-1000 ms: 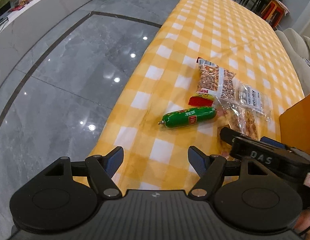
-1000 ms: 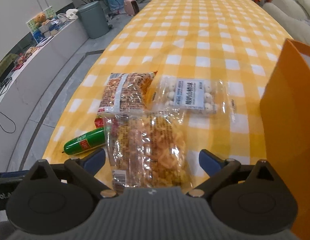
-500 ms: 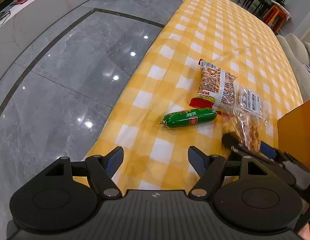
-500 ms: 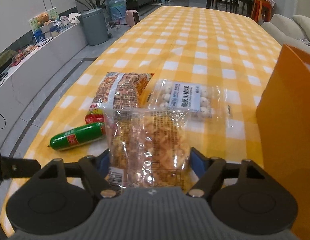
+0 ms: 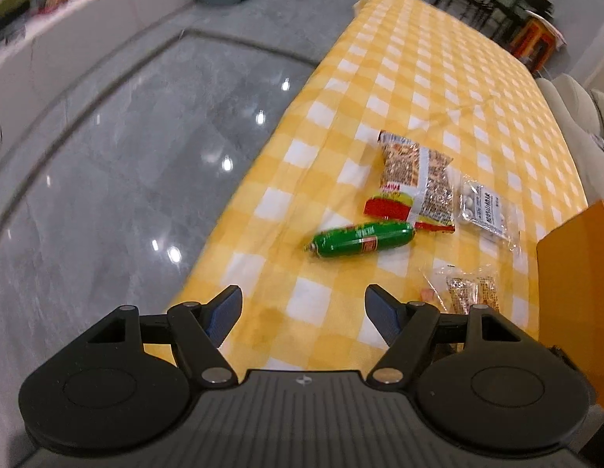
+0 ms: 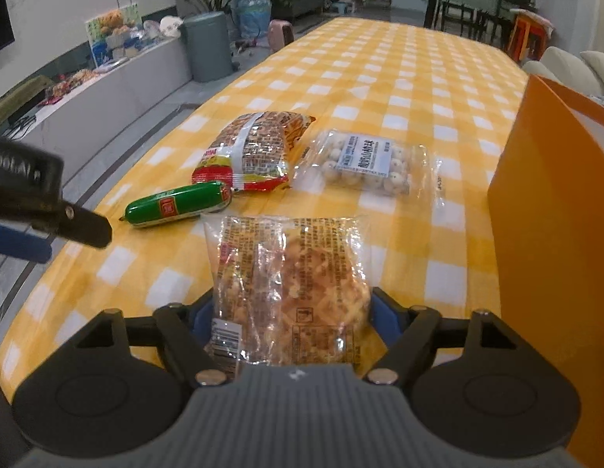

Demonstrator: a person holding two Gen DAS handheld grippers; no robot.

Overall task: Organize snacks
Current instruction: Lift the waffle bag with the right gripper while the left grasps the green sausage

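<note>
right gripper (image 6: 292, 312) jaws clamped on near end of clear cracker bag (image 6: 290, 280), just reopened slightly | bag's long axis straight ahead, over worktop (image 6: 380, 89) | orange box (image 6: 555, 214) just right, nearer this hand | left gripper (image 5: 303, 312) jaws wide, empty | sausage (image 5: 360, 238) ahead

The right gripper (image 6: 292, 314) clamps a clear bag of crackers (image 6: 288, 284) between its pads. Beyond lie a green sausage (image 6: 177, 204), a peanut packet (image 6: 251, 152) and a bag of white balls (image 6: 366, 162); an orange box (image 6: 555, 234) stands right.
</note>
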